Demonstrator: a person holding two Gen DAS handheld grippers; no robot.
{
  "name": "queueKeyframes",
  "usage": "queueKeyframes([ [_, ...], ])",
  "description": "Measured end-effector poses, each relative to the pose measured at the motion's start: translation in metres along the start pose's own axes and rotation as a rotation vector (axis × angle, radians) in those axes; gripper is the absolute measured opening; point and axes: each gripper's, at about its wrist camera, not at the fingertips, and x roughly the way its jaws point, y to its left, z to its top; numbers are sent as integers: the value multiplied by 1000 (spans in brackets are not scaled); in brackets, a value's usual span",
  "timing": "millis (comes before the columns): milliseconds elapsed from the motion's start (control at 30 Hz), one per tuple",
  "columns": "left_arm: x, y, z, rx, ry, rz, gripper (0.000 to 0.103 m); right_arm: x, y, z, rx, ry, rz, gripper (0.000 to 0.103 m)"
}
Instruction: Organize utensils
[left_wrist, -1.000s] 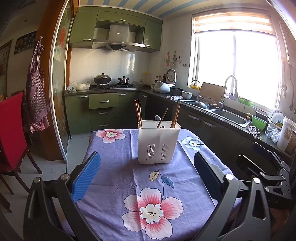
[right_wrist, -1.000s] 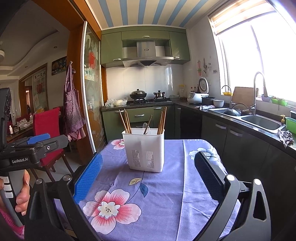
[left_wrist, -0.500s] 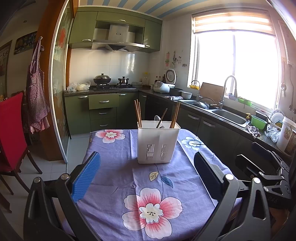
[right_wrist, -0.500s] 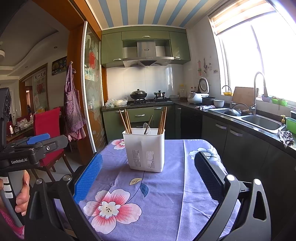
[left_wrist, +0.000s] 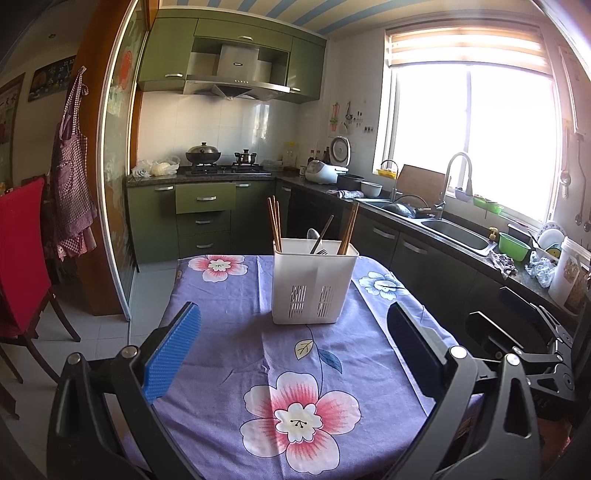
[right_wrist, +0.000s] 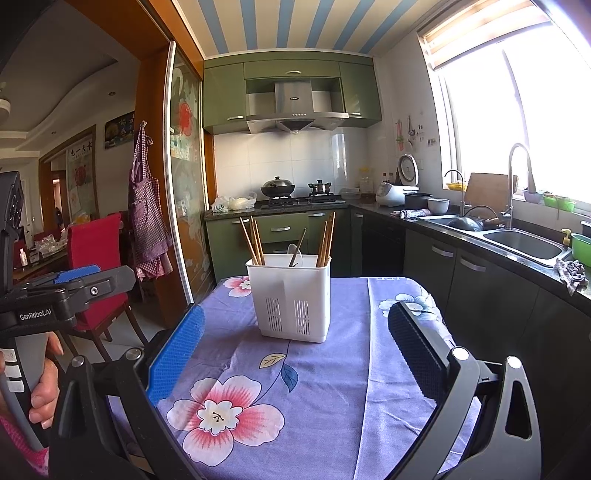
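A white utensil caddy stands on the purple flowered tablecloth, also in the right wrist view. It holds wooden chopsticks at the left, more chopsticks at the right, and a spoon and fork in the middle. My left gripper is open and empty, well short of the caddy. My right gripper is open and empty too, also short of it.
A red chair stands left of the table. The kitchen counter with sink runs along the right. The other gripper shows at the frame edge in the left wrist view and in the right wrist view.
Both views are almost the same; the caddy has shifted only very slightly in frame.
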Motion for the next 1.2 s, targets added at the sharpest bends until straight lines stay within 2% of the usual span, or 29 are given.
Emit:
queueKeyframes([
  [733, -1, -2, 1, 8, 7, 13, 96, 5, -4, -1, -1, 8, 8, 98],
  [1200, 0, 0, 2, 0, 12, -4, 96, 9, -6, -2, -11, 16, 15, 98],
])
